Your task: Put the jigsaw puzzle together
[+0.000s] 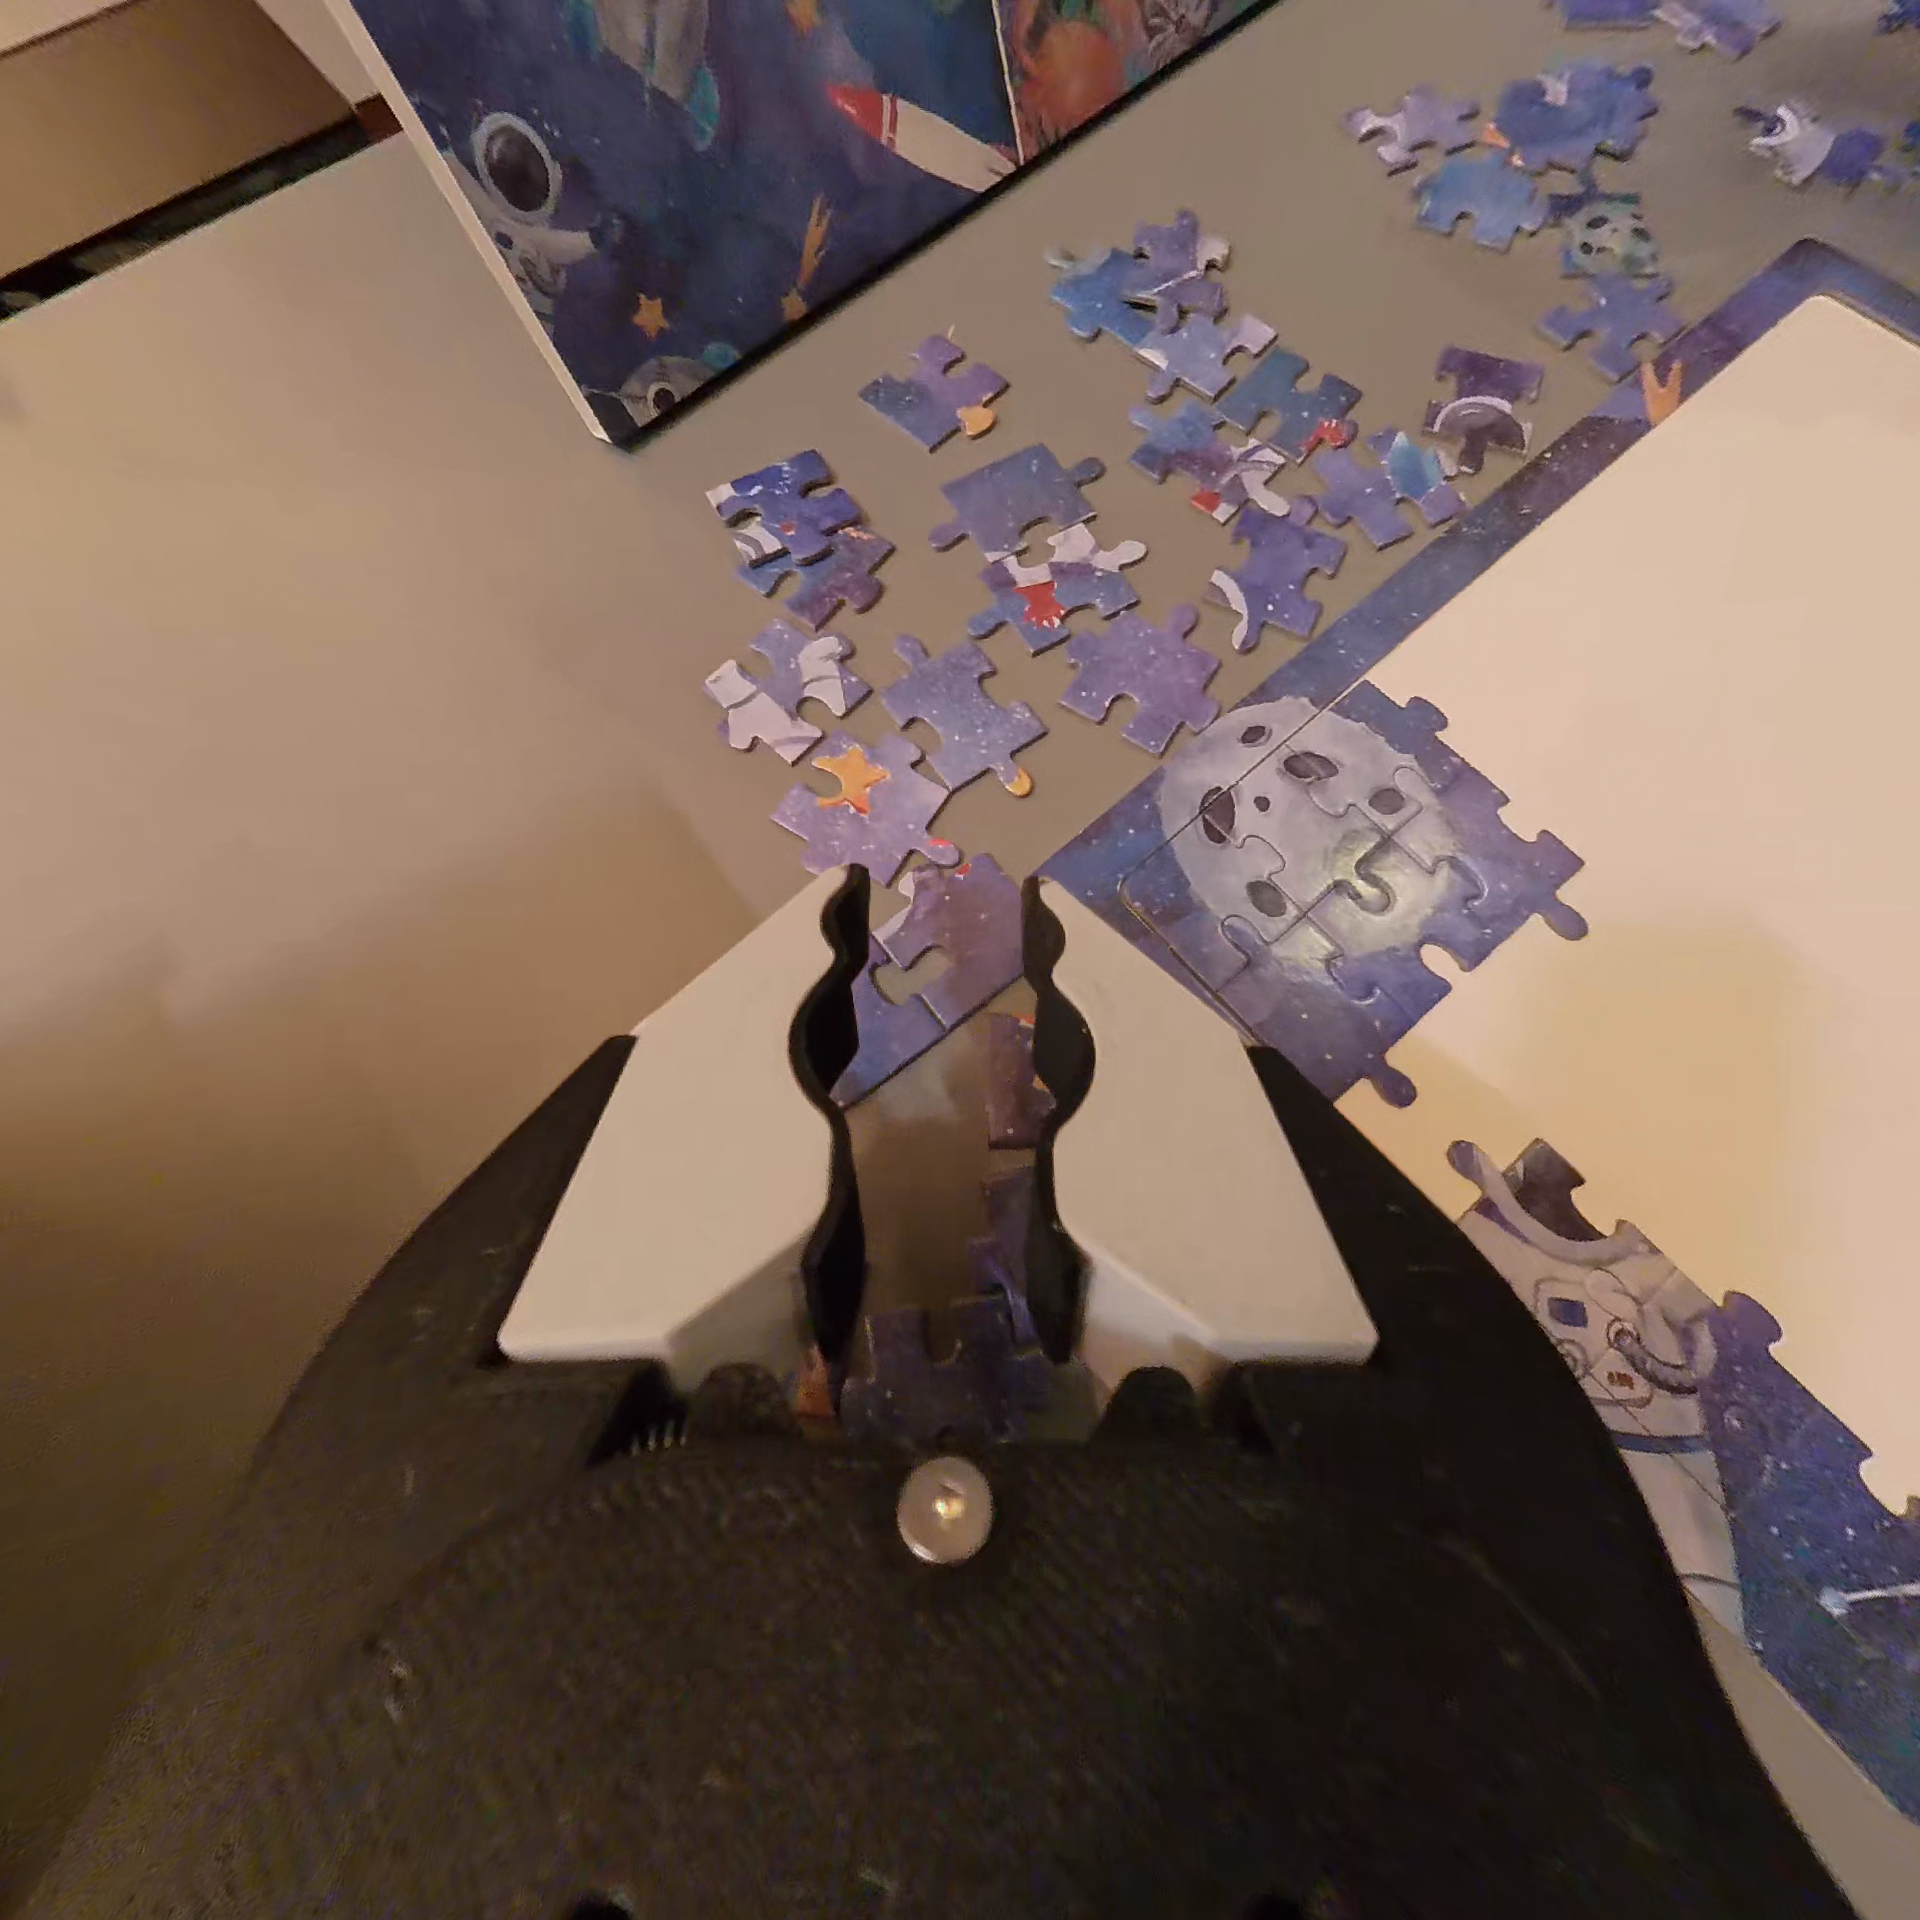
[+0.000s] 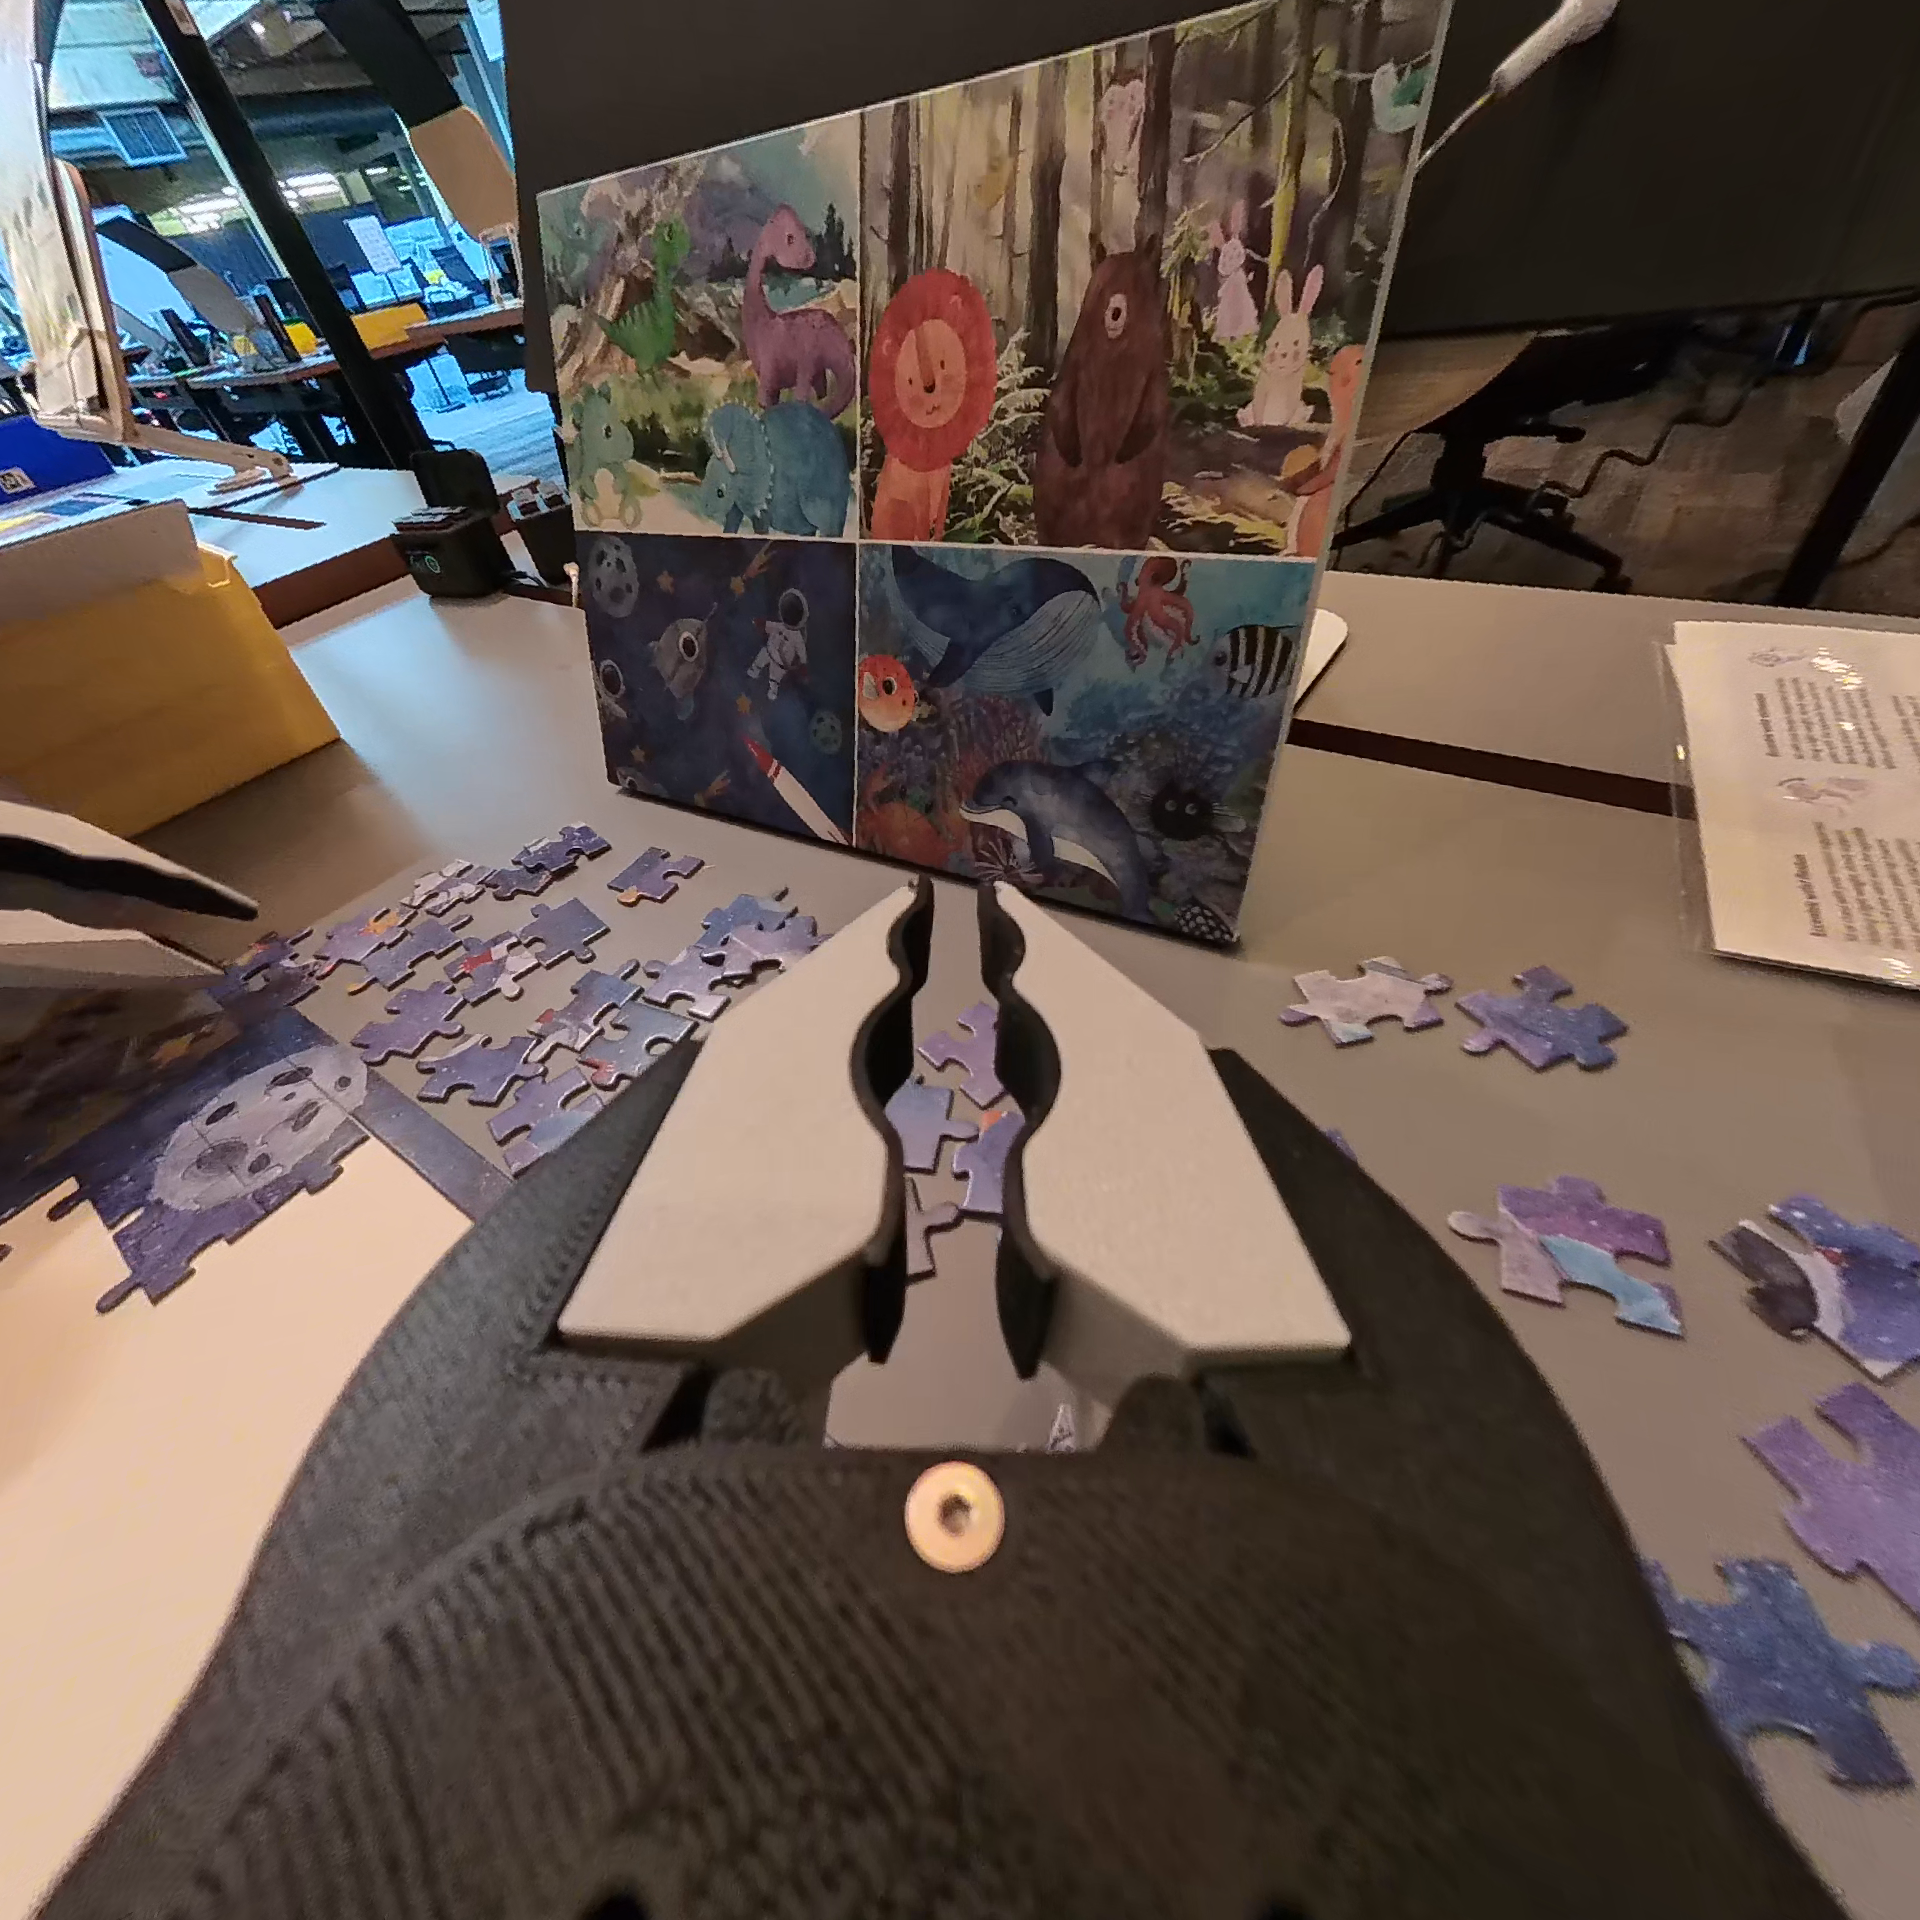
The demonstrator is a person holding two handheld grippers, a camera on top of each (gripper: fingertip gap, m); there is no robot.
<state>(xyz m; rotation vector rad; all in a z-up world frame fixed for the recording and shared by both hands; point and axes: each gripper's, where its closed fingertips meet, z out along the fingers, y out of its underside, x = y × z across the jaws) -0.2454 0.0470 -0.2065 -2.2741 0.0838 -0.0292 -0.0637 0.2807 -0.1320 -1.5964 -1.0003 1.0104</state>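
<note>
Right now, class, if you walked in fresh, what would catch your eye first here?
The picture box standing at the back of the table, bright with animals. Then the loose pieces scattered before it. Last, the grey moon already joined in the board's corner, beside the left tool.

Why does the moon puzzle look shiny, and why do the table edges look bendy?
Left wrist view: lamp glare gleams on the glossy moon pieces, under warm, dim light. Right wrist view: the wide-angle lens bows the table and the picture box; near pieces look soft.
</note>
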